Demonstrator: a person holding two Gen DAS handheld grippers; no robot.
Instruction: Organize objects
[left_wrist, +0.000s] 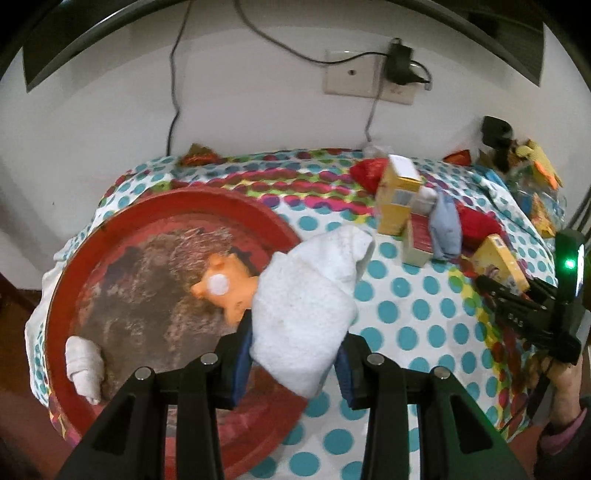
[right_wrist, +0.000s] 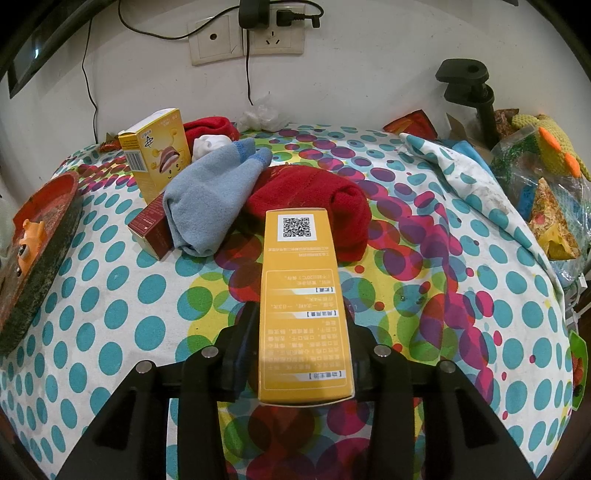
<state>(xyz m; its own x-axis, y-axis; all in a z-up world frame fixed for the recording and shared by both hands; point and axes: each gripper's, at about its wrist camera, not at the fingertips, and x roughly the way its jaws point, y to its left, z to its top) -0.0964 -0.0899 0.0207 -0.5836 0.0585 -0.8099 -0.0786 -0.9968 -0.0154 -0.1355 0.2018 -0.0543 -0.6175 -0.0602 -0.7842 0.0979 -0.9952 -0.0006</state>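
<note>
My left gripper (left_wrist: 293, 363) is shut on a white sock (left_wrist: 306, 306) and holds it over the right rim of a round red tray (left_wrist: 110, 229). An orange toy figure (left_wrist: 221, 288) and a rolled white sock (left_wrist: 85, 365) lie in the tray. My right gripper (right_wrist: 299, 332) is shut on a long yellow box (right_wrist: 303, 299) and holds it above the dotted tablecloth (right_wrist: 110, 295). Beyond it lie a red sock (right_wrist: 314, 199), a light blue sock (right_wrist: 207, 195), a dark red box (right_wrist: 151, 225) and an upright yellow box (right_wrist: 155, 151). The right gripper also shows in the left wrist view (left_wrist: 517, 295).
The tray's edge (right_wrist: 40, 236) shows at the left of the right wrist view. A black clamp (right_wrist: 469, 96), a knitted toy (right_wrist: 550, 144) and plastic bags (right_wrist: 535, 199) crowd the back right. Wall sockets (right_wrist: 243, 40) with cables are behind the table.
</note>
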